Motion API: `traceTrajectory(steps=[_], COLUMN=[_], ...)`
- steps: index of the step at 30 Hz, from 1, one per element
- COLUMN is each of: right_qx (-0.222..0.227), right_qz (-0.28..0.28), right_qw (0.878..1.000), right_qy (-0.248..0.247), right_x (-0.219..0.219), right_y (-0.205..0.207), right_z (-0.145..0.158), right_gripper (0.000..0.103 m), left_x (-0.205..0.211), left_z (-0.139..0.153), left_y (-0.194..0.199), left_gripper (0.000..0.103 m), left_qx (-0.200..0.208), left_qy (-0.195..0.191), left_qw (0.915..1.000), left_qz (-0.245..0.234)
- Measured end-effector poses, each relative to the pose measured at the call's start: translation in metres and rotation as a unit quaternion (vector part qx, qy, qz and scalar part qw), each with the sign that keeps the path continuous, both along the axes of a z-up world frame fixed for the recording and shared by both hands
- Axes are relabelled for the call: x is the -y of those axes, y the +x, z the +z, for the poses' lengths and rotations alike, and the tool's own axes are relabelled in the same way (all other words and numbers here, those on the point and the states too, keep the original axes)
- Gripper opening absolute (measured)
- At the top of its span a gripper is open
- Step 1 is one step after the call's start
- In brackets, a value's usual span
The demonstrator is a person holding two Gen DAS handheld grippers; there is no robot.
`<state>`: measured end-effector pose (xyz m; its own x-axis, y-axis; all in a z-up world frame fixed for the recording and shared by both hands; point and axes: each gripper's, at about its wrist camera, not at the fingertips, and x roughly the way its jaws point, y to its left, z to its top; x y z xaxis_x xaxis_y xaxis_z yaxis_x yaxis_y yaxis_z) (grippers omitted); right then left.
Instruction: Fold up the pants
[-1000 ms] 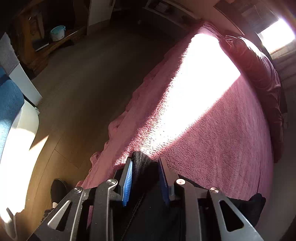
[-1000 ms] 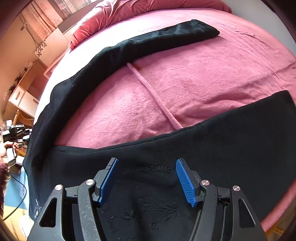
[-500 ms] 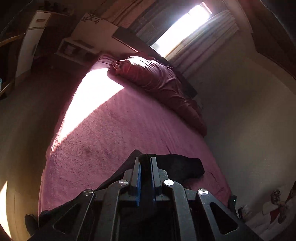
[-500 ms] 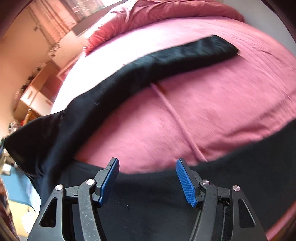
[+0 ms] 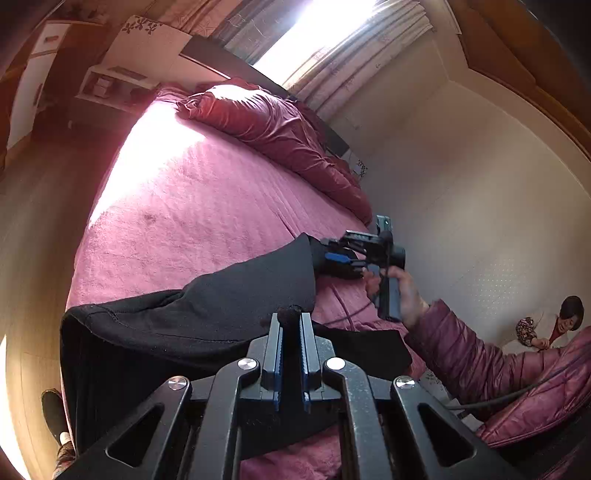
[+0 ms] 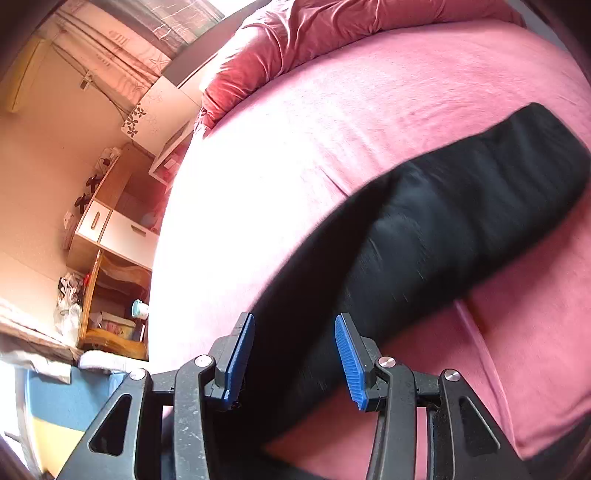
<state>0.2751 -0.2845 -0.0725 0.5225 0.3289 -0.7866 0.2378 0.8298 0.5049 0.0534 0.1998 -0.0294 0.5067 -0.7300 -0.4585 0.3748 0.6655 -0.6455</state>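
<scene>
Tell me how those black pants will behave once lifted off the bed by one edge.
The black pants are probably floppy: they drape and crease from the left gripper, which pinches a bunch of cloth. Likely light, since a small pinch raises them. The free leg will probably trail over the pink blanket.

Sunlight pours through the window (image 5: 332, 33), burning a white glare patch onto the bedspread (image 5: 207, 206). The black pants (image 6: 443, 229) smear with motion blur, and fisheye distortion bends and darkens every edge.
</scene>
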Motion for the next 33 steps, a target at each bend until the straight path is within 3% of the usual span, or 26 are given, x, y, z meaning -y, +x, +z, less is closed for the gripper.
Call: traceTrajectory(steps=[7,9,10,11,16,22,26,33], right_qx=[-0.064,-0.073,-0.075,-0.074,-0.038,0.034,0.081,0.1], right_qz=[-0.045,-0.056,-0.057,-0.052,-0.03,-0.018,0.0,0.018], right_qw=[0.997,0.995,0.995,0.995,0.998,0.999,0.997,0.995], right_qy=[-0.021,-0.026,-0.034,-0.041,-0.042,-0.008,0.002,0.016], right_x=[0.005,0.009,0.011,0.011,0.012,0.027,0.029,0.032], right_y=[0.068,0.079,0.082,0.084,0.075,0.037,-0.007,-0.111], right_z=[-0.028,-0.037,-0.038,-0.038,-0.016,0.039,0.071,0.067], right_gripper=[0.046,0.034,0.015,0.009,0.007,0.007,0.007,0.007], left_x=[-0.002,-0.005,-0.007,-0.01,-0.04,-0.092,-0.099,-0.09], left_z=[-0.009,-0.009,-0.009,-0.009,-0.003,0.004,0.0,0.002], left_y=[0.005,0.007,0.01,0.013,0.054,0.147,0.19,0.161], left_gripper=[0.007,0.007,0.007,0.007,0.007,0.007,0.007,0.007], left_qx=[-0.016,-0.019,-0.021,-0.024,-0.035,-0.044,-0.056,-0.034], left_qy=[-0.009,-0.01,-0.009,-0.009,0.005,0.038,0.06,0.059], left_qw=[0.9998,0.9997,0.9997,0.9996,0.9975,0.9808,0.9741,0.979], left_qz=[-0.012,-0.014,-0.012,-0.007,0.061,0.186,0.211,0.192])
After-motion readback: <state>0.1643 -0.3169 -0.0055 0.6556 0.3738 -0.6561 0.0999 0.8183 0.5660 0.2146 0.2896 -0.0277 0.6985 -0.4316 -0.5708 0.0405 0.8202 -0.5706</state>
